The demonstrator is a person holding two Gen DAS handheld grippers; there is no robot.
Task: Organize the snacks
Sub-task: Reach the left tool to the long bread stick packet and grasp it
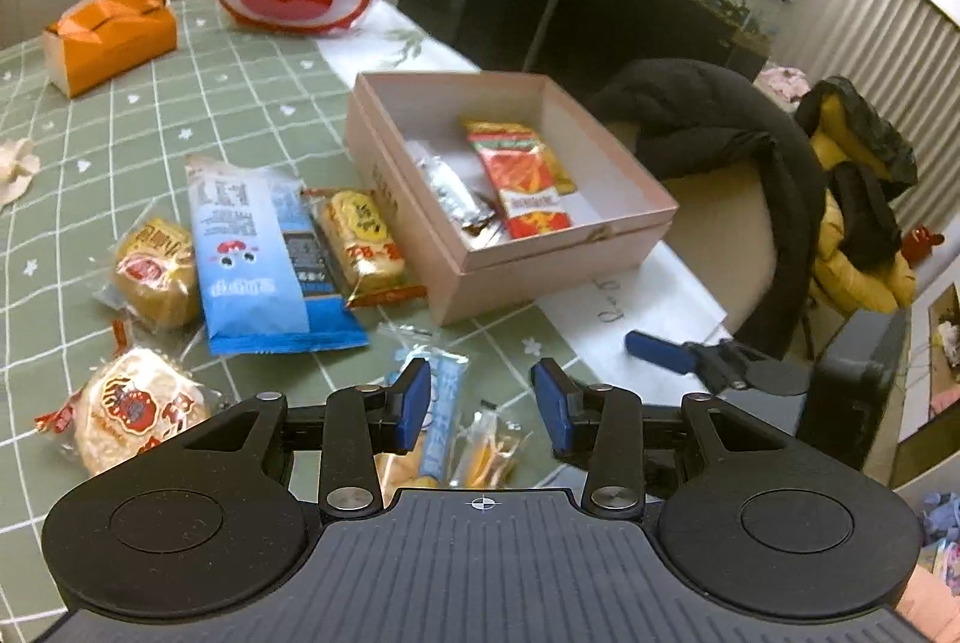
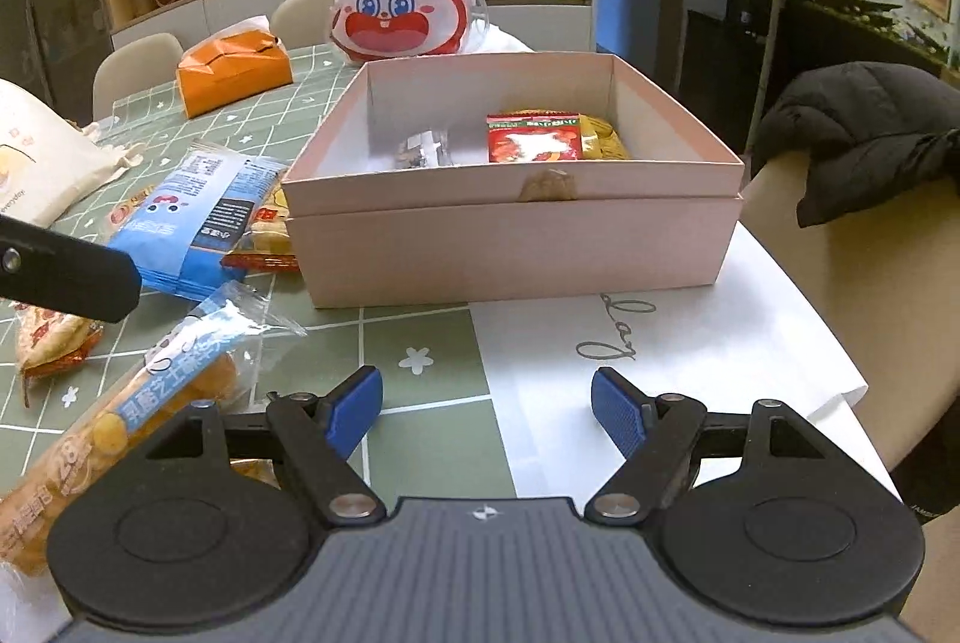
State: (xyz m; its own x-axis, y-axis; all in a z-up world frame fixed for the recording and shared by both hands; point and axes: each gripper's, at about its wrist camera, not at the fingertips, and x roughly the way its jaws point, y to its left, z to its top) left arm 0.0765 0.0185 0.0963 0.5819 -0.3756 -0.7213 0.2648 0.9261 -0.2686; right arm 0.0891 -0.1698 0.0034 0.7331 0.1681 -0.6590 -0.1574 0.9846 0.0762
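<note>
Left claw [image 1: 483,406]: wide, empty, above cheese-stick pack [image 1: 441,403]. Right claw [image 2: 487,412]: wide, empty, over bare surface [image 2: 420,337]. Pink box [image 1: 540,265] at 12 o'clock, partly filled. Risk: crinkly wrapper slipping; neighbouring small packet [image 1: 486,454] pinched too.

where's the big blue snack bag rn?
The large blue snack bag lies flat on the green checked tablecloth, just left of the pink cardboard box, with a yellow wrapped cake between them.
</note>
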